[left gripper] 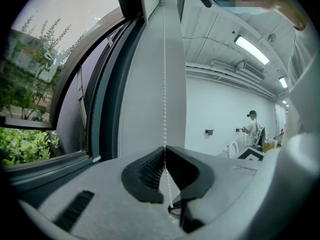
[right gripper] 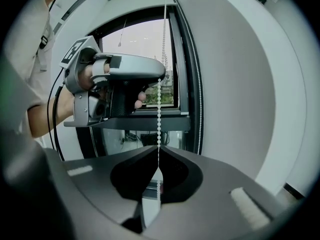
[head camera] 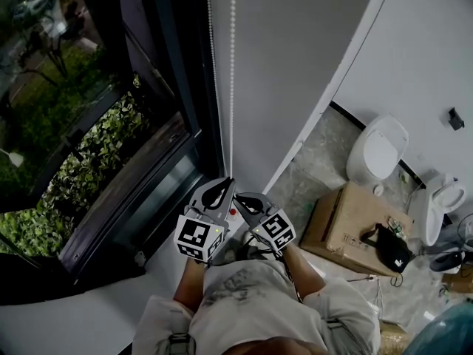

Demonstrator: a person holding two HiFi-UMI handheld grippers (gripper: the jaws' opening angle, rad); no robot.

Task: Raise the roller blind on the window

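Gripping one white bead chain [head camera: 233,80], both grippers meet beside the dark-framed window [head camera: 168,117]. The only print seen is the black-and-white square patterns on the left marker cube [head camera: 198,237] and the right marker cube [head camera: 279,229]; no words can be read. The chain runs straight up and down, with its long axis vertical, close along the grey wall panel [head camera: 295,58]. In the left gripper view the left gripper [left gripper: 165,151] has its jaws pressed together on the chain [left gripper: 164,84], which enters at the tip and trails out below. The right gripper view shows the right gripper [right gripper: 158,160] clamped the same way on the chain [right gripper: 159,119], just under the left gripper [right gripper: 159,76]. A second strand [right gripper: 200,84] hangs free along the frame.
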